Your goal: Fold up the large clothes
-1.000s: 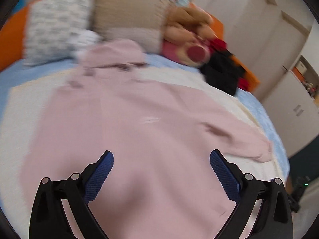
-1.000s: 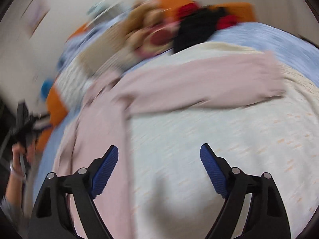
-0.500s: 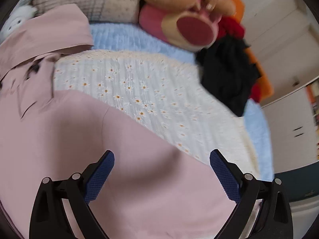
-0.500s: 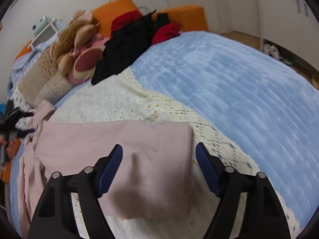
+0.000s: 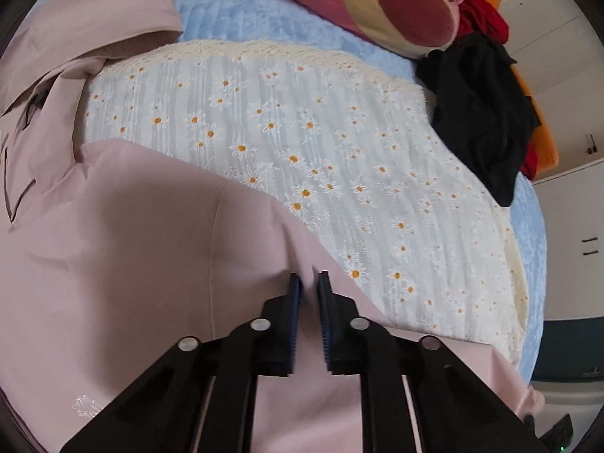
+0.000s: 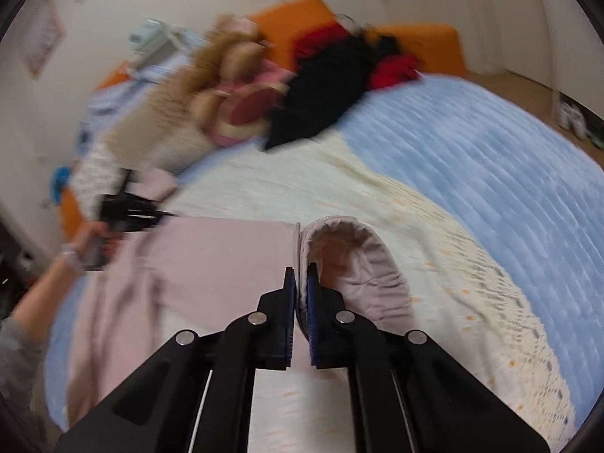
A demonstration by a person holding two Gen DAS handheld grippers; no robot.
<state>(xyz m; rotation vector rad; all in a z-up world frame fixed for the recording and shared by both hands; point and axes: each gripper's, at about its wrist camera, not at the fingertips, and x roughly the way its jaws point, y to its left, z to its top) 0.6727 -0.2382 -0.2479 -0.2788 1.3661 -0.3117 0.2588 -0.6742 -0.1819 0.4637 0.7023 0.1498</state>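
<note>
A large pink hooded top lies spread on a white daisy-print cover on the bed. My left gripper is shut on a pinch of the pink fabric along the sleeve's upper edge. My right gripper is shut on the sleeve cuff, which is lifted and shows its open end. The rest of the pink top stretches left in the right wrist view, which is blurred. The left gripper and the hand holding it show there at the far left.
A pink and tan plush toy and pillows lie at the head of the bed. A black garment and red clothes are heaped at the far right edge. A blue quilt covers the bed. White cabinets stand beyond.
Both grippers have closed from wide open. The left one now pinches the sleeve's edge. The right one has taken hold of the cuff and lifted it off the cover.
</note>
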